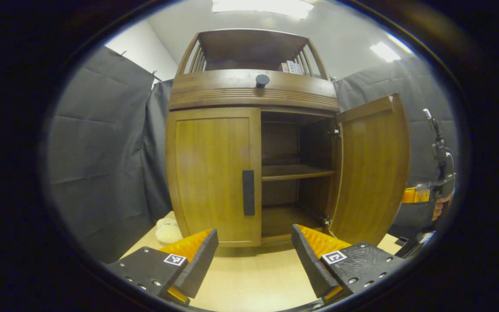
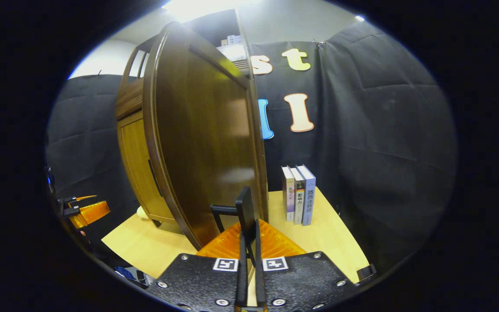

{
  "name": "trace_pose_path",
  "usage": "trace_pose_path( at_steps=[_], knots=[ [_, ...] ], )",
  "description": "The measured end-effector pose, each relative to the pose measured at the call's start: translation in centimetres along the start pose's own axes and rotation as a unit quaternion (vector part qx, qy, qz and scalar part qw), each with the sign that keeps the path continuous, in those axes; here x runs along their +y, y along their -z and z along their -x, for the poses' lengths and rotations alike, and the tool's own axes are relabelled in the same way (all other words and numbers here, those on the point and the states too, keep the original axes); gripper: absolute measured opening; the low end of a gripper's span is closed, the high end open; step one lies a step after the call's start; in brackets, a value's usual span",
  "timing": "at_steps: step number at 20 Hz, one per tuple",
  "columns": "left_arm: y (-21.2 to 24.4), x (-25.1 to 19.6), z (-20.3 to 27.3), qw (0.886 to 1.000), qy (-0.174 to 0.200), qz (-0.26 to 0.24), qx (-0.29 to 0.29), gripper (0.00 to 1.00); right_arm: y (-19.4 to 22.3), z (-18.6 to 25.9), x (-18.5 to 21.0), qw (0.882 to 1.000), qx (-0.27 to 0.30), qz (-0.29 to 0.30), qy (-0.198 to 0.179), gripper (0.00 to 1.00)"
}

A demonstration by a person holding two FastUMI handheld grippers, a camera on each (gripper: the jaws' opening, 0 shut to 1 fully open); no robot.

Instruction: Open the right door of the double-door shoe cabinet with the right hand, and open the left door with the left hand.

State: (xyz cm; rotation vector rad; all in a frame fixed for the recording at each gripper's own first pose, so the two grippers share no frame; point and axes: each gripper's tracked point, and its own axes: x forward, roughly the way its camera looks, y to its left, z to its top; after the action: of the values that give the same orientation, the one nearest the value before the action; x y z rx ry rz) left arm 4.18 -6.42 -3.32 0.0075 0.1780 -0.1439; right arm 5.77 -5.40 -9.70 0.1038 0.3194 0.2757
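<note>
On the pale table (image 1: 249,277) stands the shoe cabinet (image 1: 251,93), its right door (image 1: 373,169) swung wide and its left door (image 1: 212,173) flat against the frame. We see our left gripper (image 1: 254,253) near that door's dark handle (image 1: 248,192), fingers spread apart and touching nothing. Our right gripper (image 2: 249,242) seems pressed together on the right door's handle (image 2: 244,212) (contact is partly hidden). Three books (image 2: 298,200) stand just beyond it.

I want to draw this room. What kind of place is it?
Probably a recording booth set up like a home: black cloth walls, a wooden shoe cabinet on a pale table, and three books standing beside it.
</note>
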Motion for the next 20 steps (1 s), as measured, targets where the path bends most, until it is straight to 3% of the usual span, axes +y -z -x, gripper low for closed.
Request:
trace_pose_path(
  at_steps=[2, 3, 5, 7, 12, 16, 19, 20],
  knots=[
    [-0.3, -1.4, -1.5, 1.0, -0.002, 0.009, 0.002, 0.97, -0.3, 0.1, -2.2, 1.0, 0.004, -0.009, -0.002, 0.03],
    [-0.5, -2.3, -2.4, 1.0, 0.0, 0.016, 0.002, 1.0, -0.3, 0.1, -2.6, 1.0, 0.007, -0.014, -0.016, 0.01],
    [-0.2, -3.9, -3.9, 1.0, 0.002, 0.029, 0.005, 0.97, -0.6, -0.2, -3.6, 0.999, 0.009, -0.008, -0.037, 0.02],
    [0.1, -4.2, -5.3, 0.999, -0.018, 0.04, 0.015, 1.0, -0.6, -0.5, -3.8, 0.998, 0.011, -0.007, -0.057, 0.02],
    [-0.9, -3.4, -6.5, 0.996, -0.069, 0.057, 0.007, 0.97, -0.6, -0.4, -4.0, 0.996, 0.016, 0.001, -0.09, 0.01],
    [-0.6, -1.7, -9.0, 0.993, -0.101, 0.06, 0.009, 1.0, 0.4, 0.1, -4.2, 0.991, 0.046, -0.016, -0.122, 0.11],
    [-0.6, -0.2, -11.5, 0.992, -0.115, 0.056, 0.004, 0.97, -0.1, 1.8, -6.7, 0.994, 0.043, -0.005, -0.096, 0.59],
    [-0.6, 0.4, -12.3, 0.991, -0.119, 0.061, 0.002, 1.0, -0.3, 2.6, -7.5, 0.995, 0.039, -0.003, -0.09, 0.75]
  ],
)
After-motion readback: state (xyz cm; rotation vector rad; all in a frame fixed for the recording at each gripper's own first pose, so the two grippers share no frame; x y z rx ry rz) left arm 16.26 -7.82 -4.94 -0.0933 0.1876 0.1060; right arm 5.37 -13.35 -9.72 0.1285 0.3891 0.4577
